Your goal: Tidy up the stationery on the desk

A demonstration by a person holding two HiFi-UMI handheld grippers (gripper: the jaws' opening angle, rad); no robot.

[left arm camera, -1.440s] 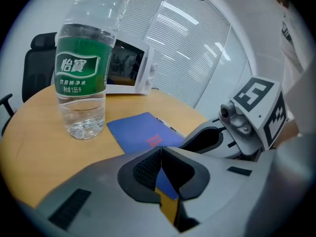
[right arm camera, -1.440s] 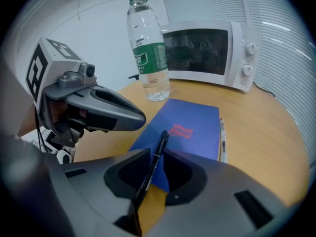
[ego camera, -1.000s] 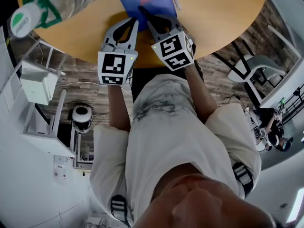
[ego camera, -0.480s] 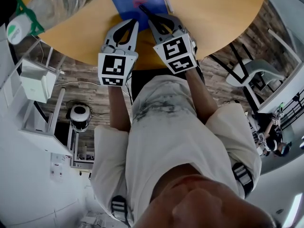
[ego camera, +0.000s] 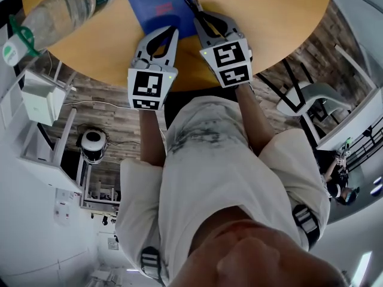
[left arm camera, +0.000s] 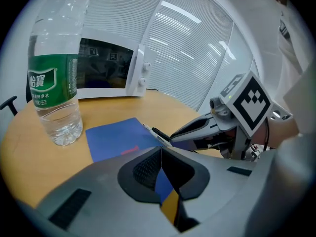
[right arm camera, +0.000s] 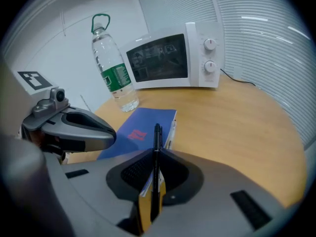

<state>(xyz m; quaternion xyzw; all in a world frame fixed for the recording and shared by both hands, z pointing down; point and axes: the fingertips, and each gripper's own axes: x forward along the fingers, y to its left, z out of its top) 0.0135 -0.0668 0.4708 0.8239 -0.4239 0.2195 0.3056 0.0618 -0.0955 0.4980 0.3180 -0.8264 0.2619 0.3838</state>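
The black pen [right arm camera: 157,137] is clamped between the jaws of the right gripper [right arm camera: 156,157], its tip sticking out forward above the blue notebook [right arm camera: 140,130]. The notebook lies flat near the desk's [right arm camera: 237,127] near edge. Just beside it, the left gripper [left arm camera: 162,149] hovers over the notebook's near corner, jaws pressed together with nothing between them. Both forearms reach forward, grippers side by side. A water bottle [right arm camera: 114,78] stands beyond the notebook's left side, and a microwave [right arm camera: 170,58] sits at the far edge.
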